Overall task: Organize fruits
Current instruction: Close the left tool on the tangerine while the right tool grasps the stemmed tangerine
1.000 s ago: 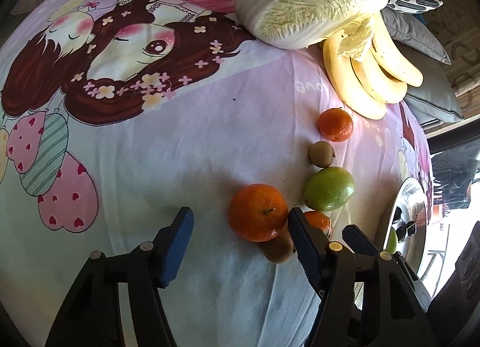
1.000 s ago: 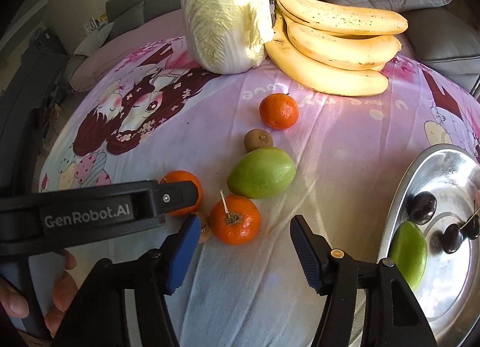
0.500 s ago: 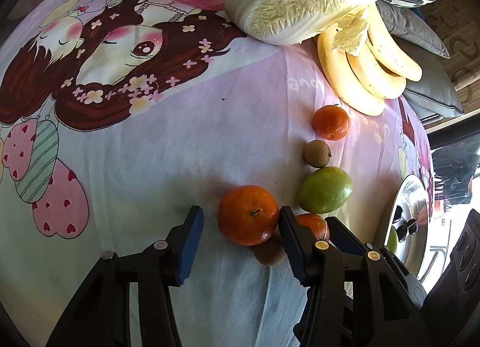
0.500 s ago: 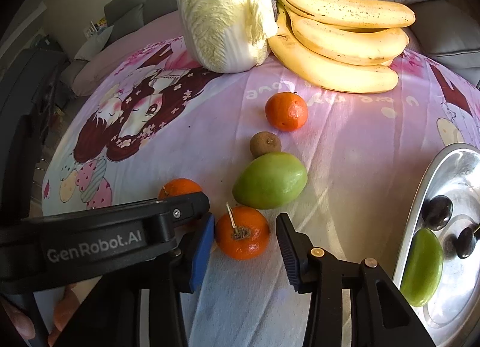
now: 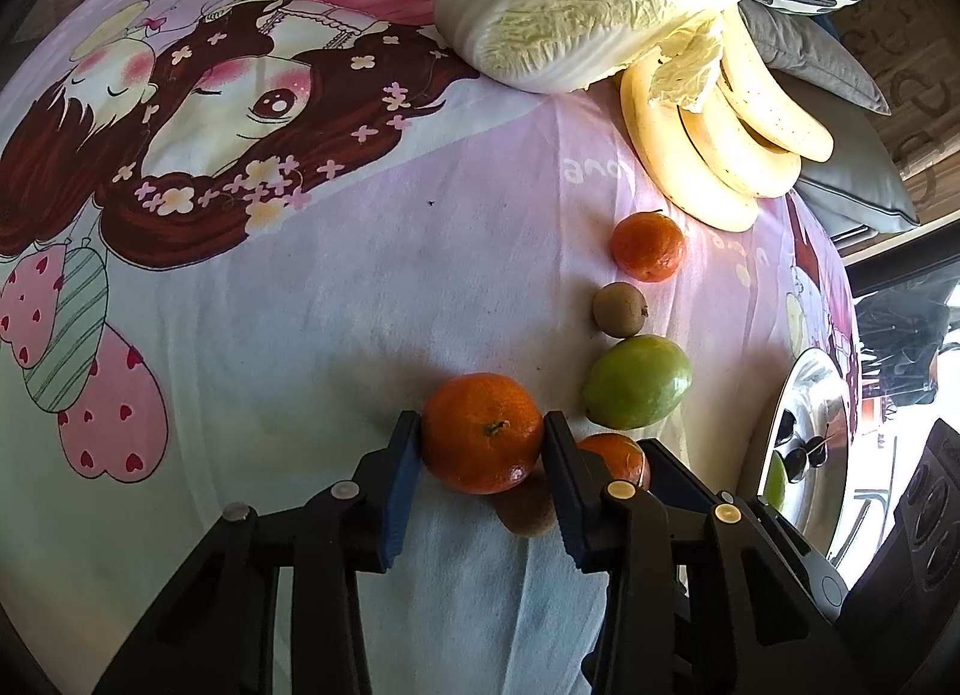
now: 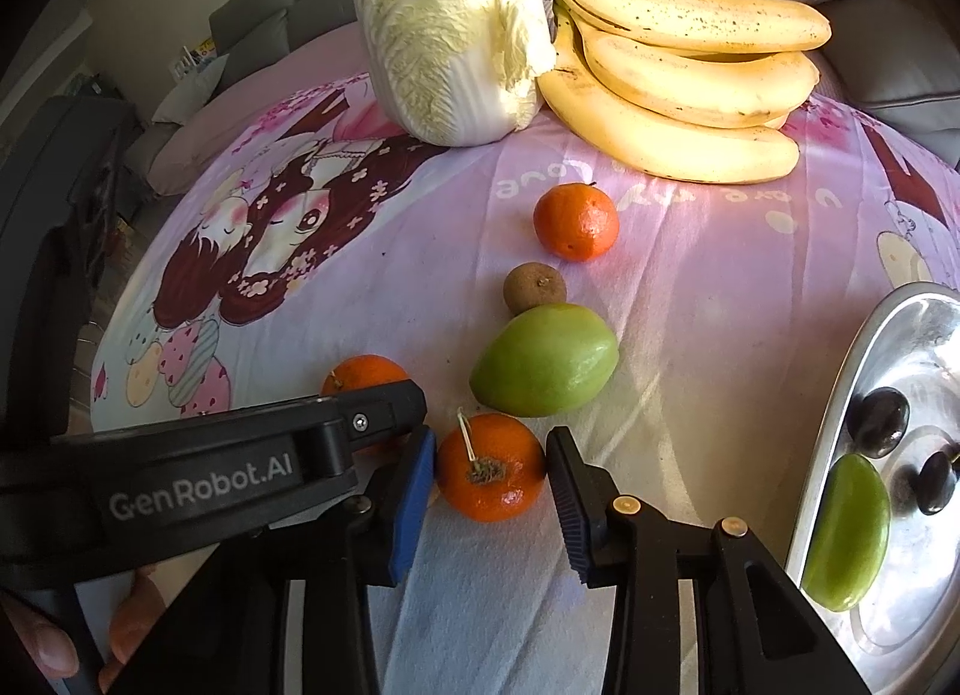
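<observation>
Left gripper (image 5: 483,443): my jaws, just closing, pinch the large tangerine (image 5: 483,432), lower centre.
Right gripper (image 6: 489,470): jaws just closing; pads touch the stemmed tangerine (image 6: 491,467).
Right view only: tray (image 6: 840,395) contents.
Hidden: kiwi (image 5: 528,506) partly behind my left finger.

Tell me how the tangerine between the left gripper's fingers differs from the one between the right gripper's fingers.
The left gripper tangerine shows only a short green stem nub; the right gripper tangerine carries a long thin stalk. The left one hides a small brown fruit behind it; the right one sits nearest the green mango. Both are orange, rest on the printed cloth, and are clamped by closing blue-padded fingers.
</observation>
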`<state>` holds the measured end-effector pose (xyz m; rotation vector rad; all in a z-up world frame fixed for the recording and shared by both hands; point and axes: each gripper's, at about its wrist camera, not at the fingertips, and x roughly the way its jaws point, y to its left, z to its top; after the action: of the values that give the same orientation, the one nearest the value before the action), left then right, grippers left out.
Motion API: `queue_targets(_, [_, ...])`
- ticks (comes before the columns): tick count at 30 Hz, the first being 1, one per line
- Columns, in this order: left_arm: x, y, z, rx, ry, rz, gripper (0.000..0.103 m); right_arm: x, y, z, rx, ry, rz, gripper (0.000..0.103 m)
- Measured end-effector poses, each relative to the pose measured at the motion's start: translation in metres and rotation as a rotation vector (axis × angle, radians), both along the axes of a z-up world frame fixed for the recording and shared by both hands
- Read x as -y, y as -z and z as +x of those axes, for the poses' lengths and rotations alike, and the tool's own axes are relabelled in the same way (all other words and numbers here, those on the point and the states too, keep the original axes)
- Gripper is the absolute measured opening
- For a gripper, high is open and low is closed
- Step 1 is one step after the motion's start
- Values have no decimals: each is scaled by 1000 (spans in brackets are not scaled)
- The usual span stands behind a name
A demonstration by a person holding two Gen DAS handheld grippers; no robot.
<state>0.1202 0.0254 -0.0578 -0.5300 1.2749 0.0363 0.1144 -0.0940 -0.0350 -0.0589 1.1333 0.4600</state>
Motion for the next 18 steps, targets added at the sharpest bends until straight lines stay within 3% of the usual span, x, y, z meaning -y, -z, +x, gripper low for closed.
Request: queue_targets(18, [-14,-31,-18,89,-4,-12,42,13,-21,-6,27,32,37,41])
